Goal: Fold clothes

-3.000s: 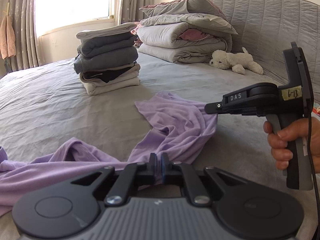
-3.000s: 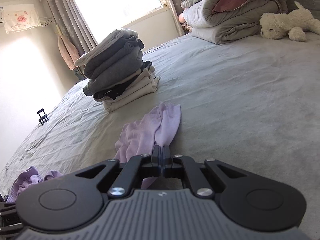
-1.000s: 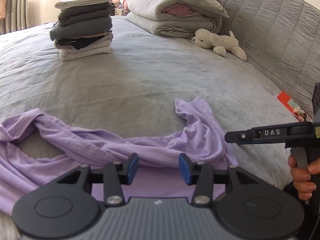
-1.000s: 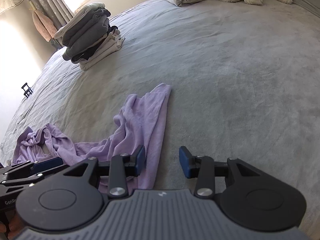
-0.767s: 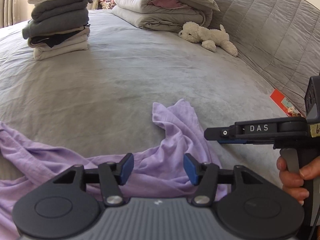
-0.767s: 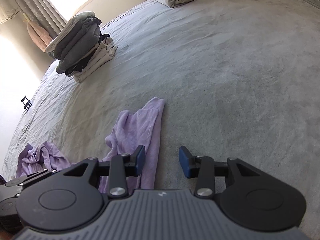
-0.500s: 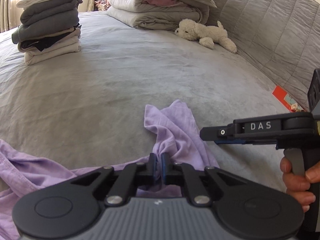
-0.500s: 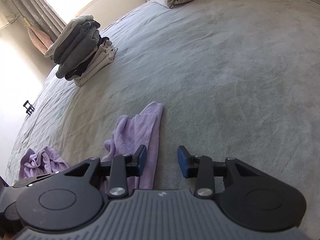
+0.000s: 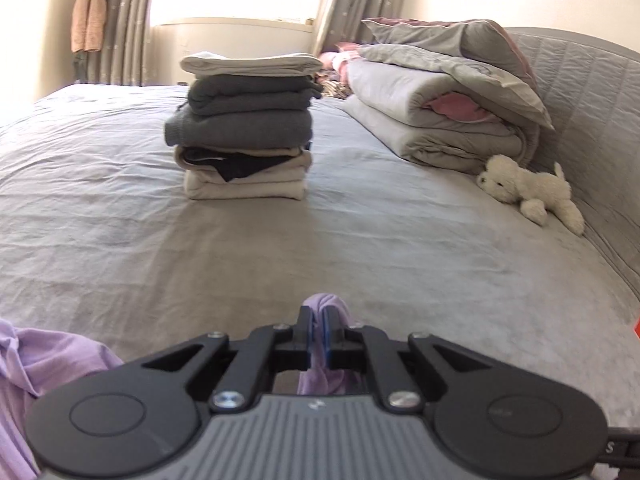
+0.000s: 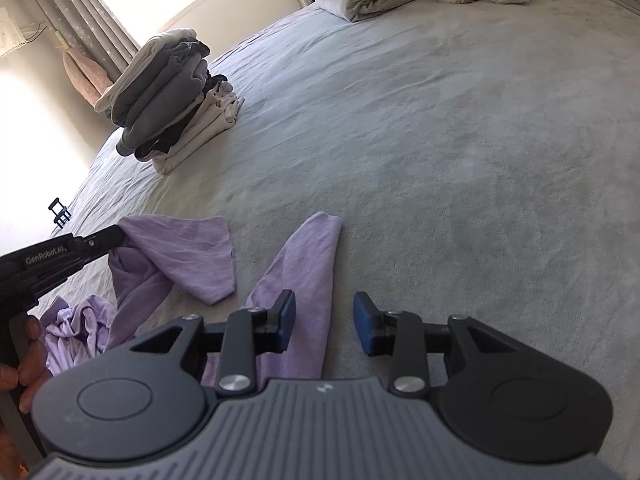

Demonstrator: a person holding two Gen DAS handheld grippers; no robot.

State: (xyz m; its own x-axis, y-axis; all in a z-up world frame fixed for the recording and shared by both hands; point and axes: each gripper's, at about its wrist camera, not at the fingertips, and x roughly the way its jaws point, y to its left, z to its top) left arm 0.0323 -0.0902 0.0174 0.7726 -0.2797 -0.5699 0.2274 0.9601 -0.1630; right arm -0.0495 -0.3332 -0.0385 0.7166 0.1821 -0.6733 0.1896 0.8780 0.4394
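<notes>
Right wrist – crumpled lilac garment point(image 10: 308, 264)

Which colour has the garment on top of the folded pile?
Off-white, or cream; the left wrist view shows it best.

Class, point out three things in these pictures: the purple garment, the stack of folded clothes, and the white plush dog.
purple garment point(image 10: 200, 256): right wrist view, lifted fold.
stack of folded clothes point(image 9: 244, 128): left wrist view, dark grey middle layer.
white plush dog point(image 9: 524, 188): left wrist view, its body.
</notes>
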